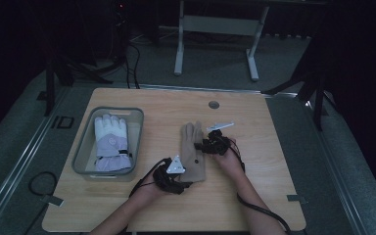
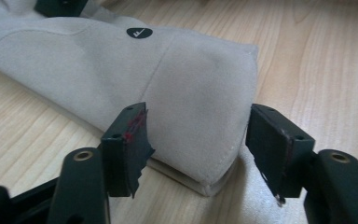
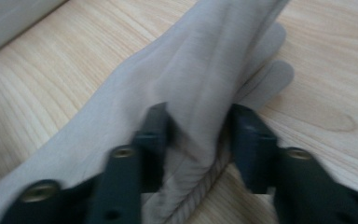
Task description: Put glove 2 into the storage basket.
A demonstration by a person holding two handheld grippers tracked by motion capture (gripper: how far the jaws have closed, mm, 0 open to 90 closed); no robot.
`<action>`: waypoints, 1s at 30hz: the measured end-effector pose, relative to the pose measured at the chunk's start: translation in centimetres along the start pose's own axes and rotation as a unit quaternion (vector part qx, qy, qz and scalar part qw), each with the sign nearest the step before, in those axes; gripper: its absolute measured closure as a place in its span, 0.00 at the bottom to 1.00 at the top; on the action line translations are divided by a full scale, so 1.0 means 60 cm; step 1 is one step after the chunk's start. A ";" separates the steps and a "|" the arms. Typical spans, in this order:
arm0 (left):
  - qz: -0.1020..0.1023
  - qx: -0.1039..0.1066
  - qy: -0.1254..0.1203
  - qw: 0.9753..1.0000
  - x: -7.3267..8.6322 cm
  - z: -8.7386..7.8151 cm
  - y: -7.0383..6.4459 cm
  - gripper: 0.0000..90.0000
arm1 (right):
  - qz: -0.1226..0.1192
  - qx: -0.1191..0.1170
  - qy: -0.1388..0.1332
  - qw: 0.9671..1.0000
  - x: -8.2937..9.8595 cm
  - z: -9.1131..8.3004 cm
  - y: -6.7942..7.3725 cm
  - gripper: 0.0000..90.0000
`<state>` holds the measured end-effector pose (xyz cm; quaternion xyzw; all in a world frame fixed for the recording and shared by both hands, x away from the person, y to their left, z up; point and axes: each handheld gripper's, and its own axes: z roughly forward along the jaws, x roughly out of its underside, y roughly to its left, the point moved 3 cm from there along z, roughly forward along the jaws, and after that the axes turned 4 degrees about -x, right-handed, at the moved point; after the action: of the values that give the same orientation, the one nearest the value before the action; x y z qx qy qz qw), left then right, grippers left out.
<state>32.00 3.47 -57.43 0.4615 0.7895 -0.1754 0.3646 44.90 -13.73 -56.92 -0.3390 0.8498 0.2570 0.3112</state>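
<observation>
A tan suede glove (image 1: 192, 147) lies flat in the middle of the wooden table, fingers pointing away. My left gripper (image 1: 186, 182) is at its cuff end. In the left gripper view the left gripper (image 2: 200, 149) is open, its jaws astride the cuff corner of the glove (image 2: 186, 84), which bears a small black logo dot (image 2: 139, 32). My right gripper (image 1: 203, 146) is at the glove's right edge near the palm. In the blurred right gripper view the right gripper (image 3: 199, 135) is shut on a raised fold of the glove (image 3: 205, 70).
A grey plastic bin (image 1: 84, 147) stands at the table's left with a white and lavender glove (image 1: 111, 142) inside. A round grommet (image 1: 214, 105) sits near the far edge. Behind the table stands a white desk frame (image 1: 215, 24). Cables trail off the near edge.
</observation>
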 end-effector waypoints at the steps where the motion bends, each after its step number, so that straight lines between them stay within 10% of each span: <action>1: 0.003 0.000 0.004 1.000 0.000 0.001 -0.001 0.44 | -0.009 0.006 0.000 1.000 0.001 -0.001 0.004 0.75; 7: 0.026 -0.022 0.013 0.999 -0.002 0.006 -0.007 0.48 | -0.073 0.066 0.007 0.995 0.002 -0.001 0.028 0.83; 15: 0.037 -0.030 0.016 0.999 -0.002 0.006 -0.011 0.53 | -0.067 0.072 0.005 0.995 0.001 -0.001 0.033 0.85; 20: 0.018 -0.059 0.019 0.998 -0.006 0.004 -0.001 0.90 | -0.066 0.073 0.000 0.995 0.000 -0.001 0.035 0.88; 30: 0.008 -0.048 0.016 0.999 -0.016 -0.016 0.002 0.92 | -0.060 0.063 -0.016 0.996 -0.020 -0.015 0.044 0.91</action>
<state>32.01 3.58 -56.07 0.4526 0.7988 -0.1271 0.3754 43.33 -12.15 -54.89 -0.3653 0.8372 0.1894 0.3601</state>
